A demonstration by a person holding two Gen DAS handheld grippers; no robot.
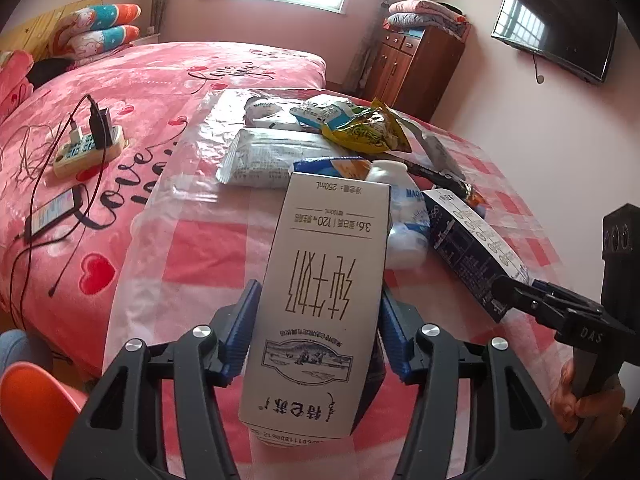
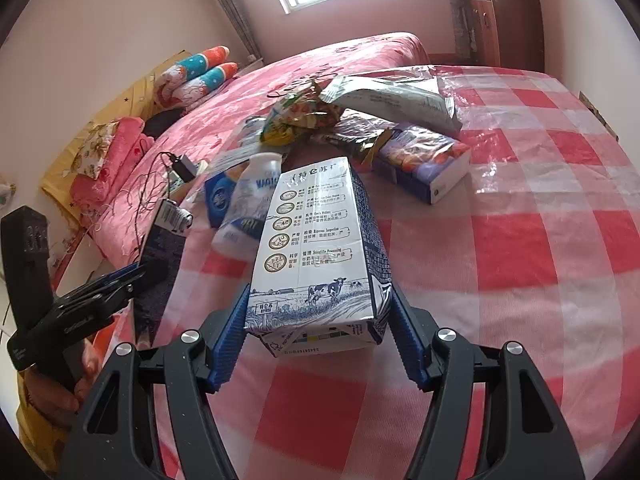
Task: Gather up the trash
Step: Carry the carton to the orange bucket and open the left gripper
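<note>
Milk carton [image 1: 320,300] clamped in left gripper [image 1: 318,336] fingers; second carton [image 2: 320,248] pinched by right gripper [image 2: 320,332] fingers.

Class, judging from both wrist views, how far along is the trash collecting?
Done: nothing visibly collected; no bin in view. In hand: the left gripper clamps a white milk carton, and the right gripper brackets a blue-and-white carton. Left: the bottle, yellow wrapper and silver pouch on the checked cloth.

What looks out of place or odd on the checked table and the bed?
A heap of trash lies on the red checked plastic tablecloth: crumpled yellow snack bag, white plastic bottle on its side. A white power strip with tangled cables rests on the pink bed.
</note>
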